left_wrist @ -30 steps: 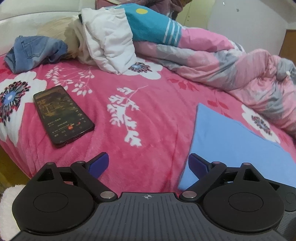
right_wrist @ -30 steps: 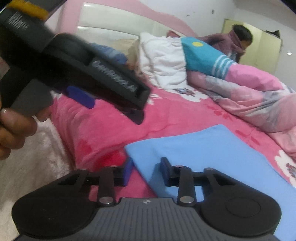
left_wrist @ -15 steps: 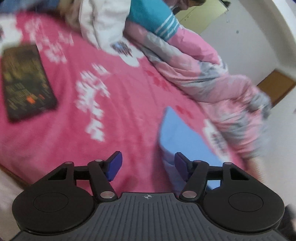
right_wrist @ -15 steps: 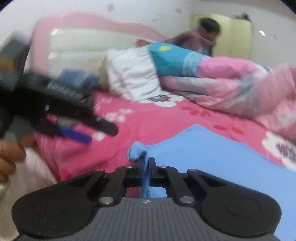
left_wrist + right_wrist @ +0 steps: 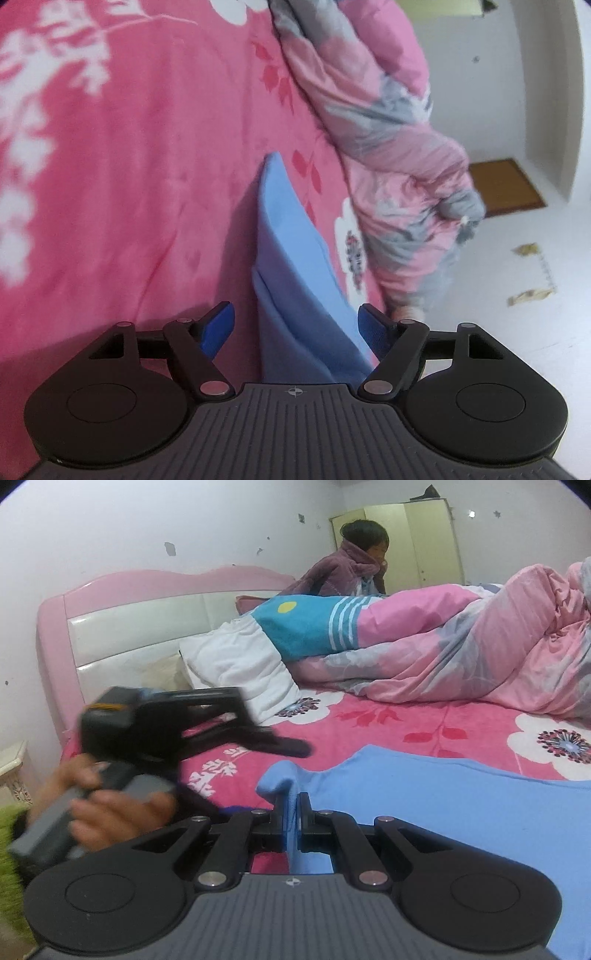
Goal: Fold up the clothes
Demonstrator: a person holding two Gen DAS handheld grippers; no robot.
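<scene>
Left wrist view: the left gripper (image 5: 295, 325), jaws wide, straddles the raised edge of a flat light-blue cloth garment (image 5: 291, 236) lying on the pink floral bed (image 5: 147, 166), poised to pinch it.

Right wrist view: the right gripper (image 5: 293, 812) has its jaws narrowed onto the garment's corner at 12 o'clock, lifting it for folding.

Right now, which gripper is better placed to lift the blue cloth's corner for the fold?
The right gripper: it is already shut on a corner of the blue cloth. The left gripper is open, straddling the cloth's edge without pinching it.
</scene>
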